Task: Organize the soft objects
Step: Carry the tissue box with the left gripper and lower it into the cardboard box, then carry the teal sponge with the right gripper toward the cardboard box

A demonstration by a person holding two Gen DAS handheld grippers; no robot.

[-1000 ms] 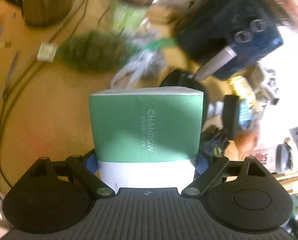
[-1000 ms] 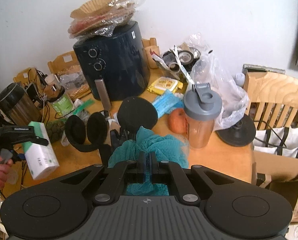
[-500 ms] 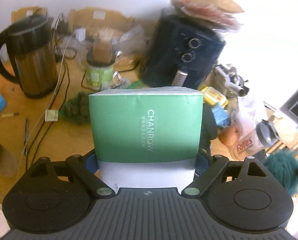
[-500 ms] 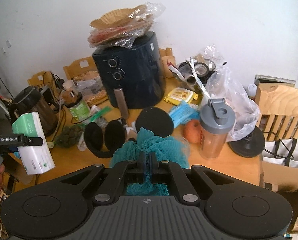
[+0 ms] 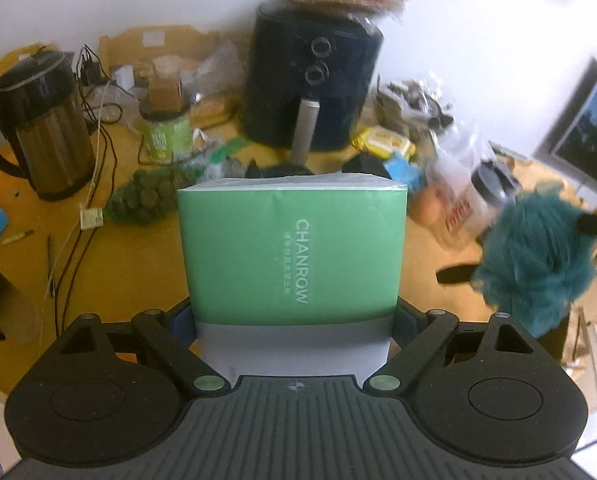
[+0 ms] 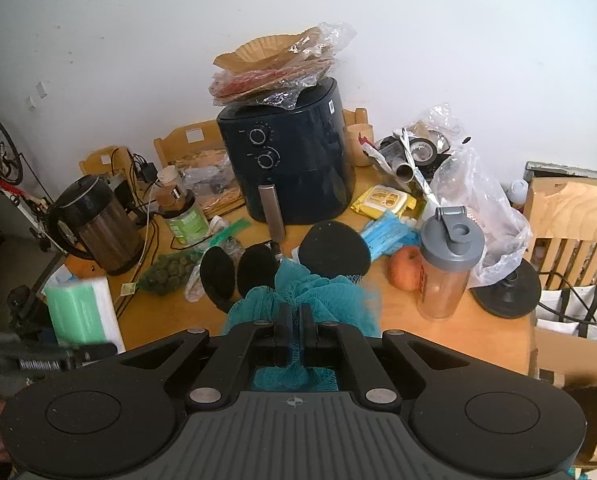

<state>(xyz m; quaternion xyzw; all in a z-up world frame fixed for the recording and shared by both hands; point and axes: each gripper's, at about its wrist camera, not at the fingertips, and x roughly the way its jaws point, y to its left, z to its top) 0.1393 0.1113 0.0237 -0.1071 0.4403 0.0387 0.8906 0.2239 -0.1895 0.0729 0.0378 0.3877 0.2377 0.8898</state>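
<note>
Wooden table (image 6: 494, 332), cluttered. Dark air fryer (image 6: 294, 160) at the back centre, bagged paper liners (image 6: 274, 68) stacked on top. Steel kettle (image 6: 94, 226) at the left, well apart from the fryer. Shaker bottle (image 6: 444, 264) on the right, an orange fruit (image 6: 404, 268) just beside it.

Green-and-white tissue pack (image 5: 294, 268) sits between the fingers of the left gripper (image 5: 294, 320), jaws clamped on its sides, held up above the near-left table edge. In the right wrist view the pack (image 6: 82, 312) shows at lower left, blurred.

Teal mesh bath pouf (image 6: 306, 300) is pinched in the right gripper (image 6: 294, 336), jaws nearly together on its netting, held above the table's near edge in front of the black earmuffs (image 6: 238, 276).
</note>
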